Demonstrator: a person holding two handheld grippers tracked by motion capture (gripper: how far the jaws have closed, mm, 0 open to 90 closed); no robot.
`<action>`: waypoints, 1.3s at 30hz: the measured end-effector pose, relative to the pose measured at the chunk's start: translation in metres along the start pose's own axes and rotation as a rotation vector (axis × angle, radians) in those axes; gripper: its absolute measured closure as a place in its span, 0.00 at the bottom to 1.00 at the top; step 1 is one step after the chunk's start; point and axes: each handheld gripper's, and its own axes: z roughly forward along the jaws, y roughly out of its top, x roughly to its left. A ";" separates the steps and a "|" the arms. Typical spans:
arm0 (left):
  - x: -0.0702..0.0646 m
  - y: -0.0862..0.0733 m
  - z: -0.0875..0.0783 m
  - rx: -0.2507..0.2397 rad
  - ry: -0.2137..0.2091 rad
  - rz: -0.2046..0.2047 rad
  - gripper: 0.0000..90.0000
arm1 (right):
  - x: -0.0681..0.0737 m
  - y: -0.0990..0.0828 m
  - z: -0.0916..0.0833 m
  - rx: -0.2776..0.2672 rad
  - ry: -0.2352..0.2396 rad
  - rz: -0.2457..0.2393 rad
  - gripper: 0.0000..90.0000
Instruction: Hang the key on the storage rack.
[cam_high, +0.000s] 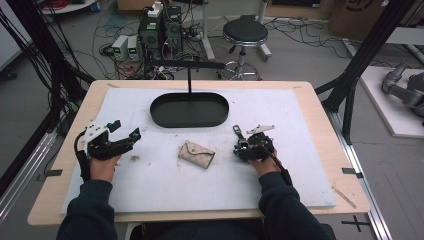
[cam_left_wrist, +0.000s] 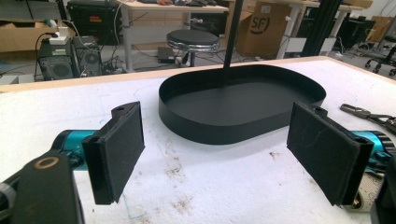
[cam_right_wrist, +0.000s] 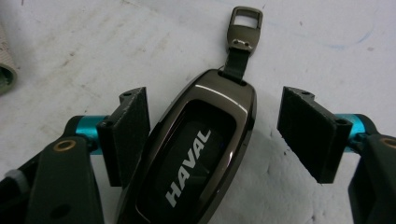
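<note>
both grippers spread wide: left gripper (cam_left_wrist: 215, 158) empty, facing black tray (cam_left_wrist: 243, 107); right gripper (cam_right_wrist: 212, 135) straddling haval key fob (cam_right_wrist: 187, 158) flat on white mat (cam_right_wrist: 303, 56), left pad (cam_right_wrist: 125, 135) touching it.

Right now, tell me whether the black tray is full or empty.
Empty: the black tray shows bare floor in the left gripper view; just its post rises from it.

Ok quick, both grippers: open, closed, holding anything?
Left gripper: open, holding nothing, facing the black tray.
Right gripper: open, jaws either side of the HAVAL key fob on the table, not clamped.
</note>
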 end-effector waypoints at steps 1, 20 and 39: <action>0.000 0.000 0.000 0.000 0.000 0.000 0.21 | -0.001 0.000 -0.001 0.002 0.010 -0.001 0.38; -0.001 -0.001 0.002 0.015 0.002 0.005 0.21 | -0.011 0.002 0.004 -0.001 0.029 -0.031 0.55; 0.001 -0.001 0.001 0.013 0.008 0.000 0.21 | -0.009 0.007 -0.003 -0.018 0.058 -0.015 0.55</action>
